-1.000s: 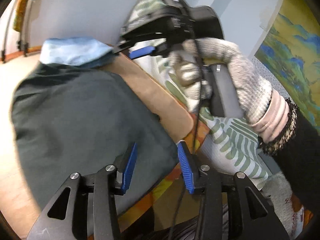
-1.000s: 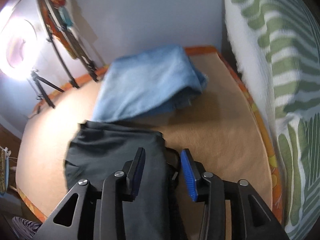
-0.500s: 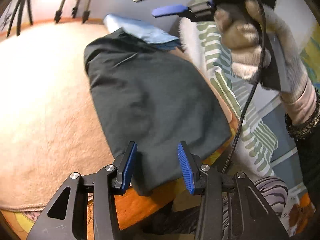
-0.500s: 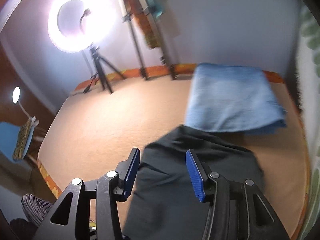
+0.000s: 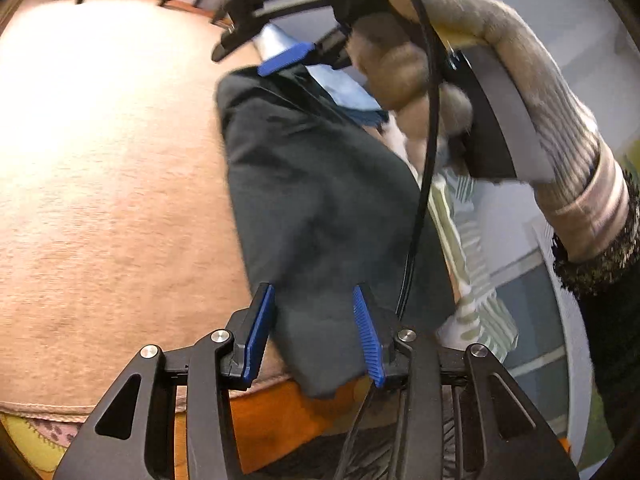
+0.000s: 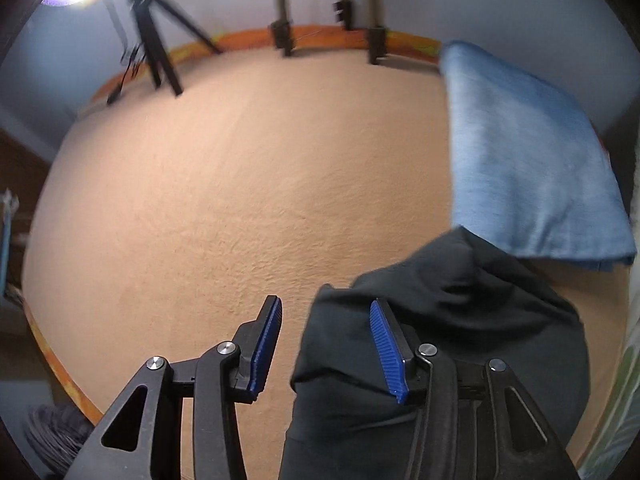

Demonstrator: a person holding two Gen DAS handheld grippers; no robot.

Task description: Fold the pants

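Observation:
Dark pants (image 5: 320, 200) lie folded in a long strip on the tan blanket (image 5: 112, 184). In the left wrist view my left gripper (image 5: 314, 332) is open and empty, its jaws on either side of the pants' near end. My right gripper (image 5: 280, 46), in a gloved hand, hovers over the pants' far end. In the right wrist view the right gripper (image 6: 326, 346) is open and empty over the left edge of the pants (image 6: 460, 320).
A folded blue towel (image 6: 528, 160) lies just beyond the pants. Tripod legs (image 6: 160, 56) and stand feet line the far edge. A green-striped white cover (image 5: 460, 232) hangs on the right. The blanket's orange border (image 5: 280, 412) is close to me.
Both grippers have swung left, so more tan blanket shows in both views. The right gripper has come down close to the pants' far end. Both stay open.

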